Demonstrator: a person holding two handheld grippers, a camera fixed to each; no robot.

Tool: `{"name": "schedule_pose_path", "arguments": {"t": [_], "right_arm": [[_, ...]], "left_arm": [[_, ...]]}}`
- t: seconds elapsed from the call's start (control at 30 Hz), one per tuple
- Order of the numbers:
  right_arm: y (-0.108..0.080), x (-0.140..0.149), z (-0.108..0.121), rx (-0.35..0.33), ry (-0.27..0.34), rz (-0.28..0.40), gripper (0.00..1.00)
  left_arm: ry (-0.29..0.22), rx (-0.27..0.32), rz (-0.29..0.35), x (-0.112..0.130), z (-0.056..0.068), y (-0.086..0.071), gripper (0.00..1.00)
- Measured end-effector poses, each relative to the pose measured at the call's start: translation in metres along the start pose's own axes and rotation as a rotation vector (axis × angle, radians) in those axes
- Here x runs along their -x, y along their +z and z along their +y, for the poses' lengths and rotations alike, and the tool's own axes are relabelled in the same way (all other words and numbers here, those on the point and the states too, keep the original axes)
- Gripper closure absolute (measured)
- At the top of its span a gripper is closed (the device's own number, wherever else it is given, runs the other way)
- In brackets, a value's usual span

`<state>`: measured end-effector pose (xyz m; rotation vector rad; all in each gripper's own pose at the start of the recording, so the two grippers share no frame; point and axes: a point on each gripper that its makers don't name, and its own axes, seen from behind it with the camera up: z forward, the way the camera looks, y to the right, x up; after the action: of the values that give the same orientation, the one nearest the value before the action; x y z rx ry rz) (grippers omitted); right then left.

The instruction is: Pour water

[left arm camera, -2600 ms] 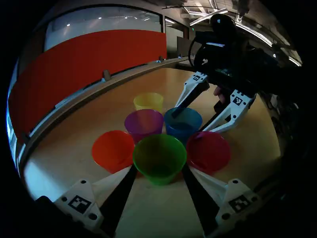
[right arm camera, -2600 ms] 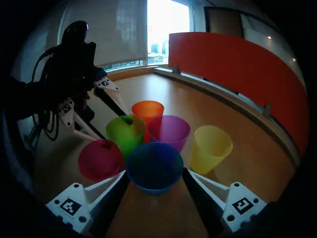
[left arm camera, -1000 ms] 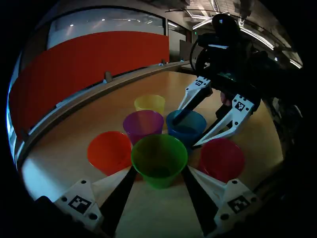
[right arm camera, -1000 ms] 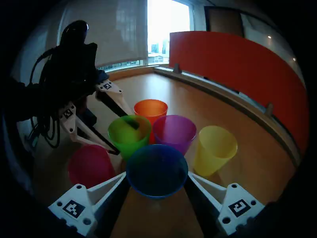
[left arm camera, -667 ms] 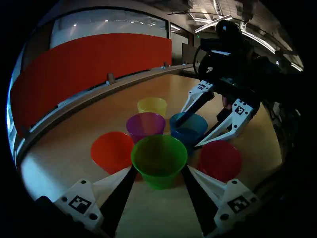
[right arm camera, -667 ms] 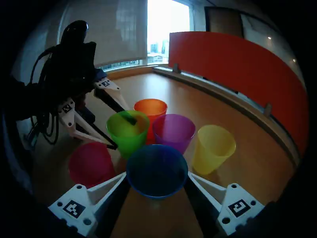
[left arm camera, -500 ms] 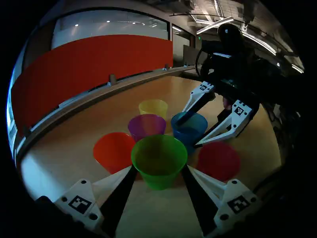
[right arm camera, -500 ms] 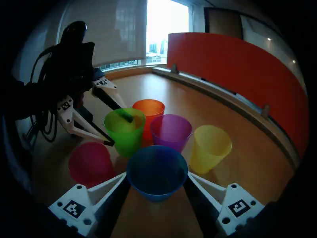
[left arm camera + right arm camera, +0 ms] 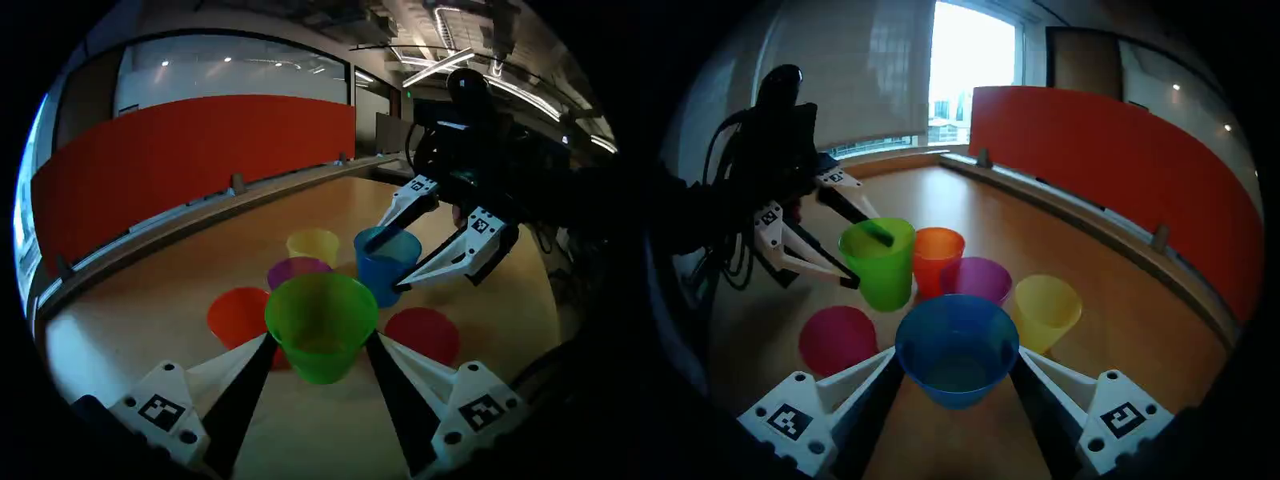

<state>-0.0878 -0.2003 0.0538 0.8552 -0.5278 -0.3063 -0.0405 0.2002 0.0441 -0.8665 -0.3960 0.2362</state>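
1. The left tool [image 9: 321, 338] has its two fingers pinching the green cup [image 9: 322, 320], one pressed on each side of the wall below the rim. The cup is upright, near and central in the left gripper view.
2. The right tool [image 9: 957, 352] pinches the blue cup [image 9: 957, 336] in the same way, one finger on each side. The cup is upright, near and central in the right gripper view. A thin pool of clear liquid seems to lie at its bottom.
3. In the right gripper view, the left tool is at the far left with the green cup between its fingers. The cup's base looks clear of the counter [image 9: 1120, 352], and it sits just left of the orange cup [image 9: 938, 254].
4. In the left gripper view, the right tool is at the far right with the blue cup between its fingers. This cup also looks raised, with the red cup [image 9: 422, 334] on the counter nearer than it.
5. Four cups stand on the counter. The orange cup, the purple cup [image 9: 976, 280] and the yellow cup [image 9: 1046, 310] are close together in a row. The red cup stands apart from them.
6. A red partition [image 9: 200, 152] runs along the counter's far edge, and a bright window [image 9: 972, 72] lies beyond.
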Motion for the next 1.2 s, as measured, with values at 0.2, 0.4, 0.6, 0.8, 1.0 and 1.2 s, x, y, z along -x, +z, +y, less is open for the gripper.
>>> {"name": "schedule_pose_path", "arguments": {"t": [0.2, 0.4, 0.6, 0.8, 1.0, 1.2], "right_arm": [[-0.014, -0.012, -0.004, 0.011, -0.002, 0.026, 0.11], [-0.028, -0.022, -0.006, 0.025, -0.015, 0.045, 0.11], [-0.039, -0.031, -0.009, 0.034, -0.019, 0.063, 0.11], [-0.047, -0.039, -0.013, 0.041, -0.025, 0.079, 0.11], [-0.050, -0.045, -0.017, 0.041, -0.029, 0.089, 0.11], [-0.053, -0.048, -0.021, 0.039, -0.036, 0.091, 0.11]], "left_arm": [[0.000, -0.009, 0.042, -0.013, 0.006, -0.011, 0.19], [-0.002, -0.017, 0.082, -0.026, 0.009, -0.023, 0.19], [-0.016, -0.029, 0.126, -0.039, 0.010, -0.035, 0.19], [-0.023, -0.041, 0.169, -0.050, 0.011, -0.047, 0.19], [-0.020, -0.051, 0.215, -0.058, 0.013, -0.058, 0.19], [-0.026, -0.044, 0.261, -0.065, 0.020, -0.066, 0.19]]}}
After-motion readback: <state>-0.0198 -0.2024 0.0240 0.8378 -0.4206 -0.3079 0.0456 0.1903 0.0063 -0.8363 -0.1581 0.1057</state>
